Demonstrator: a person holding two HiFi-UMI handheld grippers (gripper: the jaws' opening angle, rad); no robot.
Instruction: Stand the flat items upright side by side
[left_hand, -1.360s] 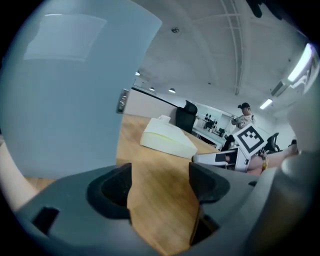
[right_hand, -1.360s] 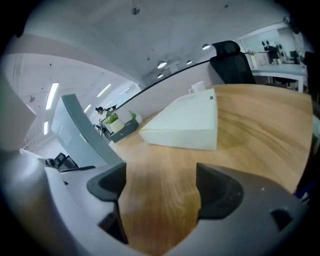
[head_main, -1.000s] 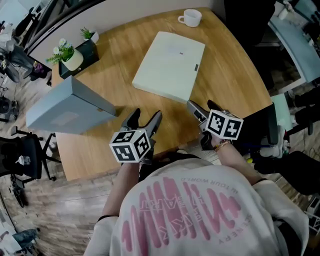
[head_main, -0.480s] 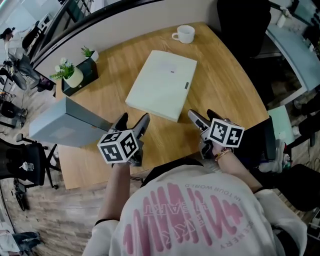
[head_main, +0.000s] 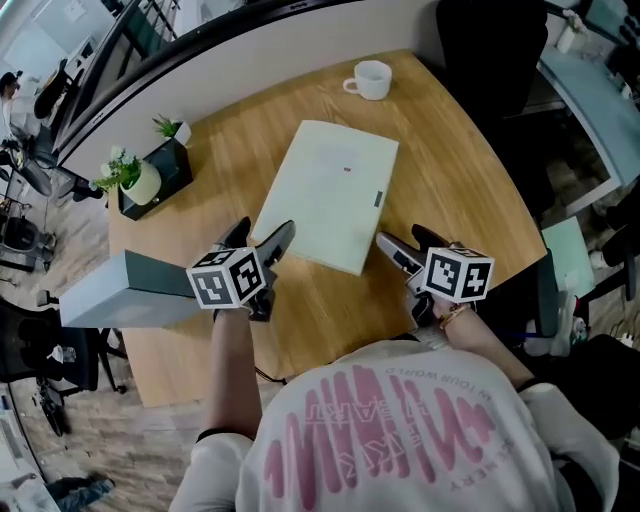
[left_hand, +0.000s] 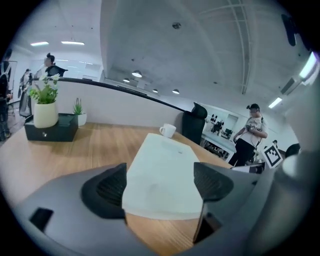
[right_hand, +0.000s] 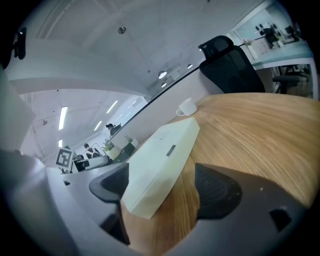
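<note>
A pale green flat box (head_main: 330, 195) lies flat in the middle of the wooden table (head_main: 460, 170). A grey flat box (head_main: 130, 290) stands on edge at the table's left side. My left gripper (head_main: 259, 237) is open at the pale box's near left corner, and its jaws have just been opening. In the left gripper view the pale box (left_hand: 162, 175) lies just ahead between the open pads (left_hand: 107, 187), untouched. My right gripper (head_main: 405, 243) is open at the near right corner. Its jaws have just been closing a little, with the box's (right_hand: 160, 165) corner ahead of them, not gripped.
A white cup (head_main: 372, 79) stands at the table's far edge. Two small potted plants (head_main: 135, 180) on a black tray sit at the far left. A black chair (right_hand: 232, 67) stands beyond the table on the right. People stand in the background.
Both grippers have moved forward to the pale box's near edge, the left one also shifting left. The pale box and the grey box have stayed where they were.
</note>
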